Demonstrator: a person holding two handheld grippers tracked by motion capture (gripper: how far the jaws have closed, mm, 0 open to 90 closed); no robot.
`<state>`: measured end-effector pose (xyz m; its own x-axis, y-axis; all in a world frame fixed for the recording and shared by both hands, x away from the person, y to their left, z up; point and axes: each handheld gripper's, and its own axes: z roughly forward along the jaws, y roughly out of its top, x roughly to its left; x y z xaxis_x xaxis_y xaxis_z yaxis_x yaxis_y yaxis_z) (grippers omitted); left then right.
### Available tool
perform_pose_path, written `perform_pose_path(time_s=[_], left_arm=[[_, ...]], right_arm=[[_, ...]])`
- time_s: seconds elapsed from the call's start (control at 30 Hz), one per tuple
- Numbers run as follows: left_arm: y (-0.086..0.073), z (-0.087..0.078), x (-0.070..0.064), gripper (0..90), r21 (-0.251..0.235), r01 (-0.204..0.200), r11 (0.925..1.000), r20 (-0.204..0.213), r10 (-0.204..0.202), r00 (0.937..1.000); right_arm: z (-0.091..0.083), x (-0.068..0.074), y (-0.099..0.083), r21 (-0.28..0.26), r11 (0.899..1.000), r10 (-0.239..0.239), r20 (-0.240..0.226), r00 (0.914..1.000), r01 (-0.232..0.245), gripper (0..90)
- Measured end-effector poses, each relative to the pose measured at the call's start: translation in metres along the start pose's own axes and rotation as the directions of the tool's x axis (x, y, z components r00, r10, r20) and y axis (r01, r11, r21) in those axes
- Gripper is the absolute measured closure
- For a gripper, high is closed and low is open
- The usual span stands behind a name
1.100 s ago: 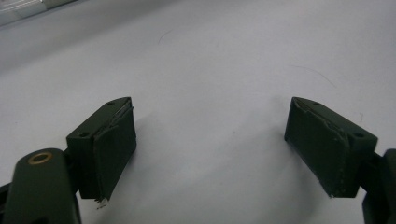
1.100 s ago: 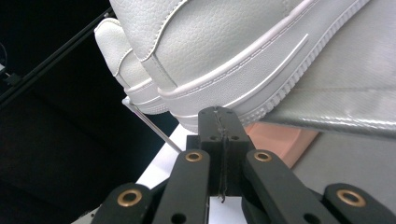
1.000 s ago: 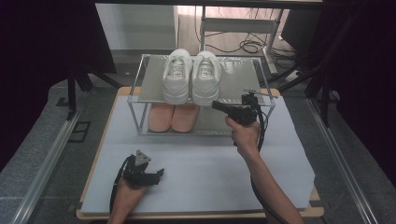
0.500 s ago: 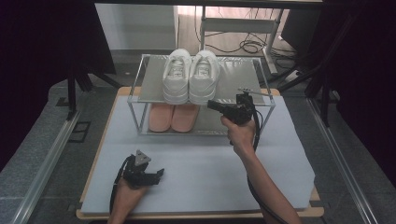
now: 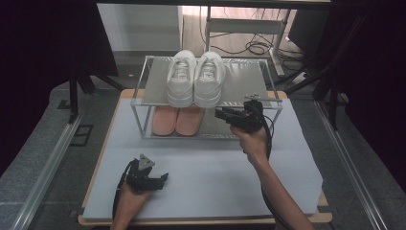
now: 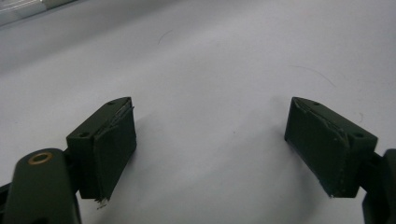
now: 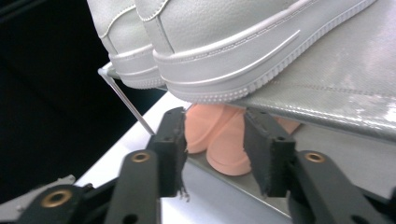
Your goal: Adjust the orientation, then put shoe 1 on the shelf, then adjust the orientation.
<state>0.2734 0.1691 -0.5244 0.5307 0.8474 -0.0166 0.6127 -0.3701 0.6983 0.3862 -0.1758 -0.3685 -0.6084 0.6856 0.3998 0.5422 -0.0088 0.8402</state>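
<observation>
Right gripper raised at front of rack, pointed left toward lower shelf. Jaws partly spread, nothing between the pads; in right gripper view they frame pink slippers, not touching.

2 pink slippers side by side on lower shelf, left half. 2 white sneakers side by side on upper shelf, directly above.

Left gripper low over table near front edge, well apart from rack. Jaws spread wide, empty.

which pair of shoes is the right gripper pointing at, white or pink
The pink pair on the rack's lower shelf: the right hand-held gripper frames them between open jaws; the white sneakers sit above.
</observation>
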Motion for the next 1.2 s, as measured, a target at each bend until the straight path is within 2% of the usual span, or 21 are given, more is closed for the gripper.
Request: perform_pose_path(time_s=[0.17,0.3,0.47,0.67,0.73,0.9,1.2], left_arm=[[0.0,0.0,0.0,16.6,0.0,0.0,1.0,0.0,0.0,1.0],[0.0,0.0,0.0,16.7,0.0,0.0,1.0,0.0,0.0,1.0],[0.0,0.0,0.0,16.6,0.0,0.0,1.0,0.0,0.0,1.0],[0.0,0.0,0.0,16.6,0.0,0.0,1.0,0.0,0.0,1.0],[0.0,0.0,0.0,16.6,-0.001,-0.001,1.0,-0.002,0.001,1.0],[0.0,0.0,0.0,16.7,-0.001,-0.001,1.0,-0.002,0.001,1.0],[0.0,0.0,0.0,16.6,0.0,0.002,1.0,-0.001,-0.002,1.0]], right_arm=[[-0.006,0.001,-0.003,0.006,0.999,-0.052,0.026,0.9983,0.052,48.6],[-0.012,0.002,-0.006,0.013,0.995,-0.102,0.057,0.9931,0.102,43.7],[-0.02,0.003,-0.012,0.034,0.985,-0.172,0.098,0.9802,0.169,36.3],[-0.027,0.004,-0.019,0.042,0.977,-0.211,0.121,0.97,0.207,31.0],[-0.031,0.005,-0.021,0.054,0.971,-0.239,0.129,0.9624,0.234,30.0],[-0.039,0.006,-0.028,0.076,0.96,-0.278,0.129,0.9518,0.27,27.5],[-0.061,0.0,-0.043,0.102,0.951,-0.306,0.157,0.939,0.293,22.7]])
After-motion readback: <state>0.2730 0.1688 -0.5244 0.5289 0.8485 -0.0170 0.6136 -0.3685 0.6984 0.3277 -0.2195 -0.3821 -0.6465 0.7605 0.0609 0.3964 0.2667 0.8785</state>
